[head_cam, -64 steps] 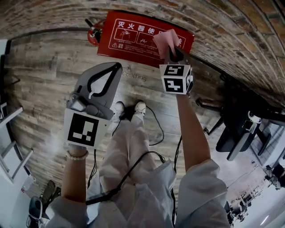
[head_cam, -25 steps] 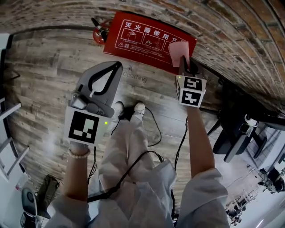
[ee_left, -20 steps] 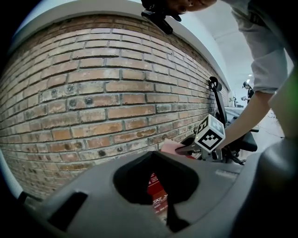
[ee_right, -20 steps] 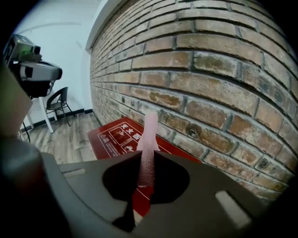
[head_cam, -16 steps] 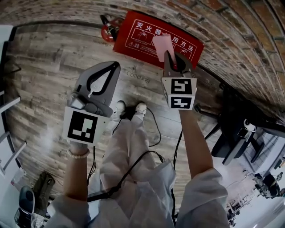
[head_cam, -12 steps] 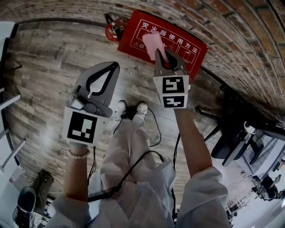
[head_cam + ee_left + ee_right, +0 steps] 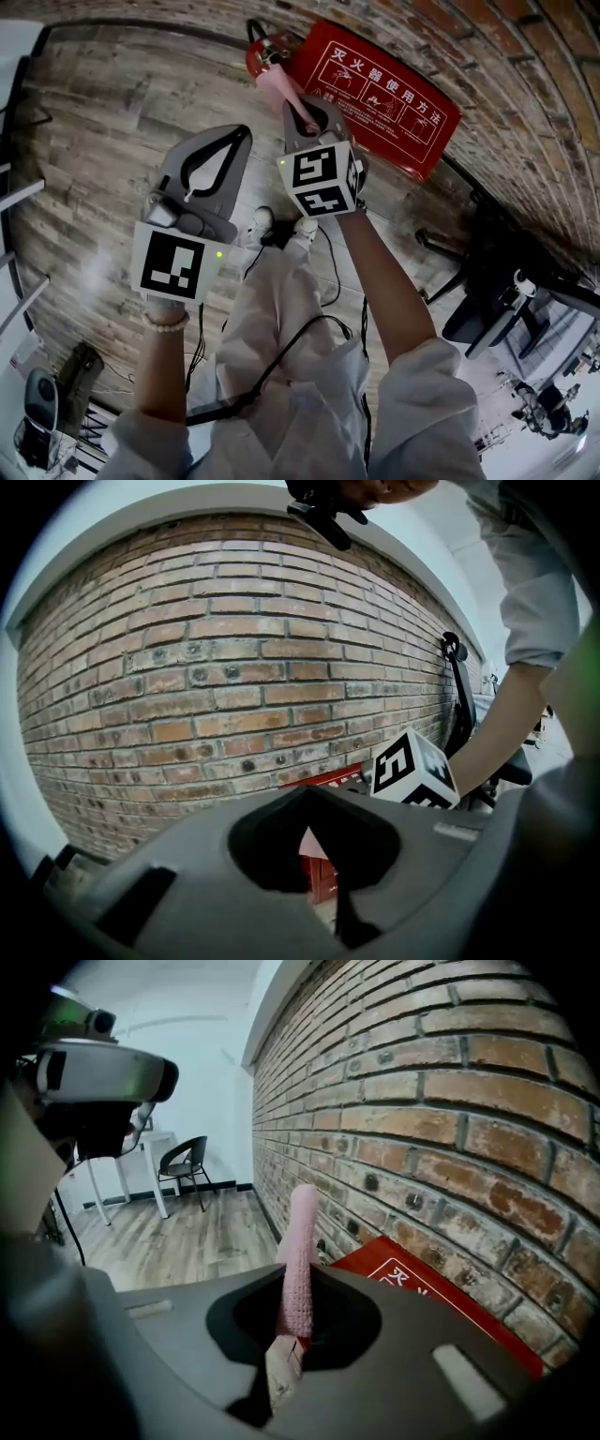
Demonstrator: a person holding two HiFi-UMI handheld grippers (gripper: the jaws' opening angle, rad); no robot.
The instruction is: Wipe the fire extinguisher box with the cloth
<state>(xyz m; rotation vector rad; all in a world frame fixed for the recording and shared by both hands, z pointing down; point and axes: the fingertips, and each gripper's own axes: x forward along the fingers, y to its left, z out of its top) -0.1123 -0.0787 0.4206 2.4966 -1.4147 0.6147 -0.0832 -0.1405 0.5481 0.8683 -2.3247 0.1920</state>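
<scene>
The red fire extinguisher box with white lettering stands on the floor against the brick wall. A red extinguisher sits at its left end. My right gripper is shut on a pink cloth, which sticks out past the box's left end, over the extinguisher. In the right gripper view the cloth rises from the shut jaws, with the box to its right. My left gripper hangs shut and holds nothing, left of the right one and away from the box. The left gripper view shows a sliver of the box.
The brick wall runs behind the box. An office chair stands at the right, and a black cable trails on the wood floor by the person's shoes. A black chair stands farther along the wall.
My right gripper has carried the cloth leftward along the box, from its right part to beyond its left end. The left gripper has stayed put.
</scene>
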